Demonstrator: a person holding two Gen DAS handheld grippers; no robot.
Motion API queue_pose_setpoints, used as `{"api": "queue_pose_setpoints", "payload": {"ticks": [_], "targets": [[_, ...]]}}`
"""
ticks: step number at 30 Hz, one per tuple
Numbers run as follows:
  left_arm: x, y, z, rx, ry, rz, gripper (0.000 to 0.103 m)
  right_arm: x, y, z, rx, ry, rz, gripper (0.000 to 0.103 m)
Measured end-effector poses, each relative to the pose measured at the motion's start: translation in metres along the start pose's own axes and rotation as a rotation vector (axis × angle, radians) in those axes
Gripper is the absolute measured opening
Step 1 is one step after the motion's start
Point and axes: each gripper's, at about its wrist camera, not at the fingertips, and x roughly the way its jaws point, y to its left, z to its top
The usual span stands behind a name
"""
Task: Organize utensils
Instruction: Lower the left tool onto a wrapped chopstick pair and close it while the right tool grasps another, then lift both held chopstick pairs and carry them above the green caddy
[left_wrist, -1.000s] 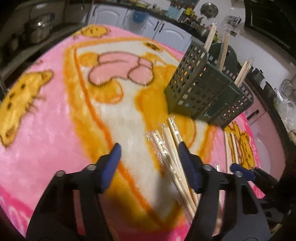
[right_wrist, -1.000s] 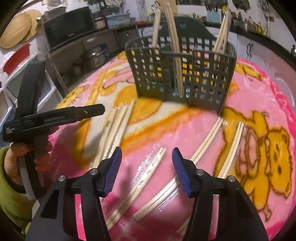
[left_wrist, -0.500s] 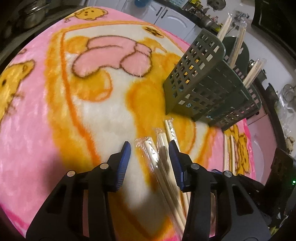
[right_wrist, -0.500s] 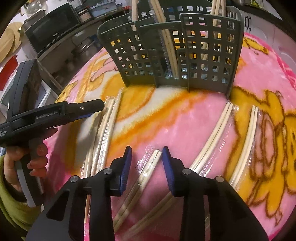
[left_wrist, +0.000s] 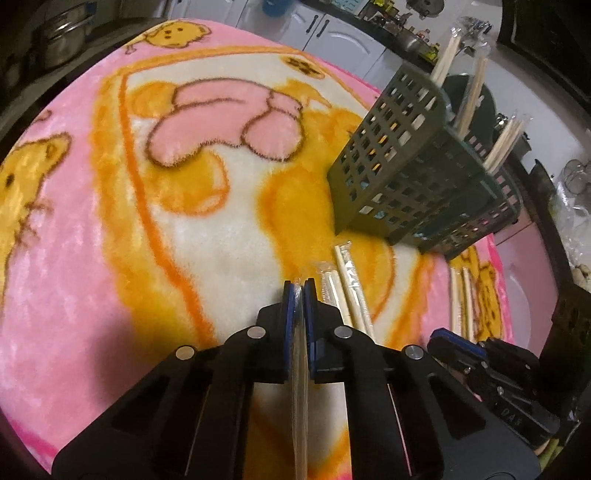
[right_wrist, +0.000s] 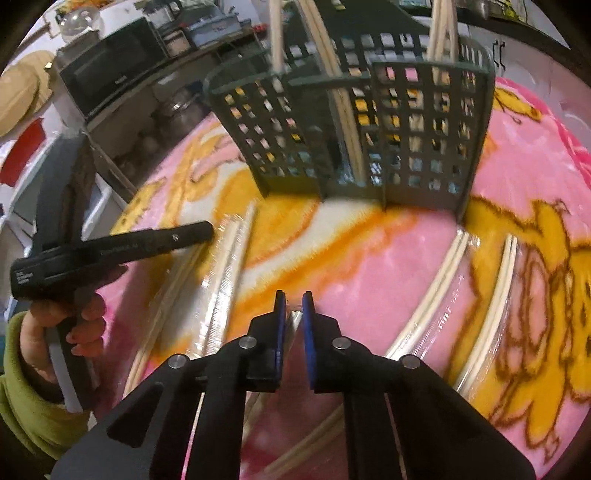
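Wrapped chopstick pairs lie on a pink and orange blanket (left_wrist: 110, 240). My left gripper (left_wrist: 299, 291) is shut on one wrapped pair (left_wrist: 299, 387) that runs back between its fingers. Two more pairs (left_wrist: 347, 280) lie just right of it. My right gripper (right_wrist: 294, 306) is shut on the end of another wrapped pair (right_wrist: 293, 319). The dark green slotted holder (left_wrist: 413, 177) stands beyond, with several chopsticks upright in it; it also shows in the right wrist view (right_wrist: 354, 129). The left gripper's body (right_wrist: 110, 247) shows at the left of the right wrist view.
More wrapped pairs lie right of my right gripper (right_wrist: 436, 284) and further right (right_wrist: 498, 295), and left of it (right_wrist: 225, 266). The blanket (right_wrist: 406, 258) ends at a counter with cabinets (left_wrist: 332, 33) behind; shelves with a microwave (right_wrist: 107, 62) stand left.
Both grippers have moved forward and down and closed from open onto a wrapped chopstick pair each.
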Motion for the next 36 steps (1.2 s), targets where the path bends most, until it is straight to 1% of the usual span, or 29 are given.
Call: {"api": "queue_pose_setpoints", "payload": {"ticks": [6,10,14,20,27,31,36], "targets": [[-0.028,-0.013,0.003,0.028,-0.062,-0.029,0.003,-0.031,0.012,0.015,-0.041,-0.102,0.055,0.006],[-0.047,-0.028,0.008,0.047,-0.126,-0.046,0.003,-0.058,0.019,0.022,-0.072,-0.189,0.063,0.006],[-0.064,-0.045,0.013,0.074,-0.172,-0.078,0.003,-0.082,0.022,0.028,-0.083,-0.267,0.070,0.005],[-0.096,-0.084,0.025,0.155,-0.260,-0.121,0.003,-0.124,0.027,0.035,-0.116,-0.404,0.037,0.005],[-0.125,-0.115,0.040,0.224,-0.342,-0.165,0.003,-0.164,0.028,0.046,-0.141,-0.528,-0.008,0.004],[-0.134,-0.127,0.049,0.244,-0.372,-0.183,0.003,-0.179,0.026,0.051,-0.150,-0.582,-0.035,0.004],[-0.143,-0.138,0.057,0.254,-0.413,-0.194,0.003,-0.193,0.022,0.058,-0.148,-0.629,-0.050,0.004]]}}
